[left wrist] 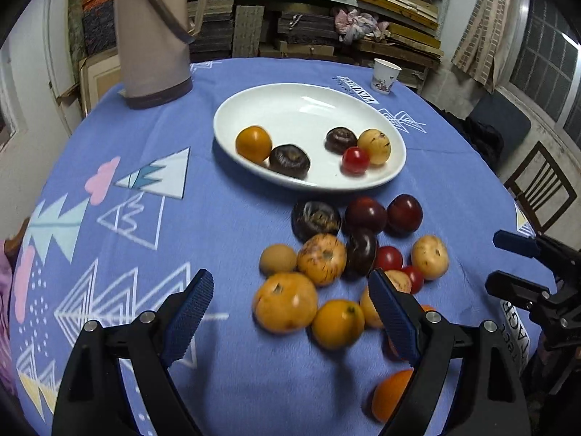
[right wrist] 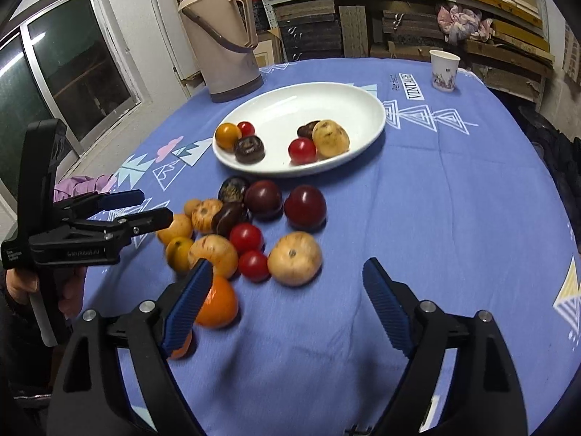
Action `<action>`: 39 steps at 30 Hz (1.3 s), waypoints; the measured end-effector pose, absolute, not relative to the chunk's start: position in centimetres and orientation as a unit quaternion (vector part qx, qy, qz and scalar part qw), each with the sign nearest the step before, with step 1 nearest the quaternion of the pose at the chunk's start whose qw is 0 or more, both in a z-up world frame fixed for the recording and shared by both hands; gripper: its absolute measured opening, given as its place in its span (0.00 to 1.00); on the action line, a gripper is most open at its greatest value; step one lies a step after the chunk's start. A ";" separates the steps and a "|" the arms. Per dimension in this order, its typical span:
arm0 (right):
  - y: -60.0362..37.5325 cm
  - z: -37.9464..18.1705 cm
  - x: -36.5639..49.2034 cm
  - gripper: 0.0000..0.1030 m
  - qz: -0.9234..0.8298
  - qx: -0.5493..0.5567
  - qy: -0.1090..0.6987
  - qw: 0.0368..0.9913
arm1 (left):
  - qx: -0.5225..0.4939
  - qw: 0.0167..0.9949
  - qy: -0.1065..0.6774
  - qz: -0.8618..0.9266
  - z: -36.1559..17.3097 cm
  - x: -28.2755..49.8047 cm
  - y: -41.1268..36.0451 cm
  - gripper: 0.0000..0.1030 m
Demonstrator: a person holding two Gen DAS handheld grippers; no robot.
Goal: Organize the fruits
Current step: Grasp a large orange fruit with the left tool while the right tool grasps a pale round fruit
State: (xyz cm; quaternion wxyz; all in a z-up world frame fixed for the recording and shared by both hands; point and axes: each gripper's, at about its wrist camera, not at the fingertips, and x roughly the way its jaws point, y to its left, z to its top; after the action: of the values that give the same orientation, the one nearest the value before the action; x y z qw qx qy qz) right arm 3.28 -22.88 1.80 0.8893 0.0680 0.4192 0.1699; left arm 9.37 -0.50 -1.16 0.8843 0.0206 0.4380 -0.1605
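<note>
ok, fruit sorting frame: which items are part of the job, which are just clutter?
Job:
- white plate, some fruit already in it
- loose fruit pile on the blue tablecloth
- left gripper and right gripper, both open and empty

Clutter:
- beige thermos jug
- paper cup
- shelves of stacked boards

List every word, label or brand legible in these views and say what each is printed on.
"VINTAGE": white label printed on the blue tablecloth, beside the white plate.
"GenRobot.AI": side of the left gripper.
Small white text on that gripper's body: too small to read.
Paper cup print: a pattern, no readable words.
</note>
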 end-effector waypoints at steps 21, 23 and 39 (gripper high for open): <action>-21.6 0.6 2.2 0.82 0.204 0.074 0.433 0.875 | -0.080 0.860 0.474 -0.169 -4.3 11.3 1.6 0.75; -21.6 0.7 2.2 0.82 0.205 0.075 0.433 0.875 | -0.072 0.864 0.469 -0.170 -4.3 11.2 1.6 0.52; -21.1 0.1 3.6 0.81 0.161 0.023 0.440 0.883 | -0.030 0.868 0.465 -0.171 -5.1 10.4 1.4 0.44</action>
State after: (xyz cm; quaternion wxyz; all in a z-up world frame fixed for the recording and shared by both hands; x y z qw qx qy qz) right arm 3.58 -21.13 0.06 0.8834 0.0227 0.4396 0.1606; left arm 10.43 1.42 -5.12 0.8679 -0.0296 0.4654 -0.1709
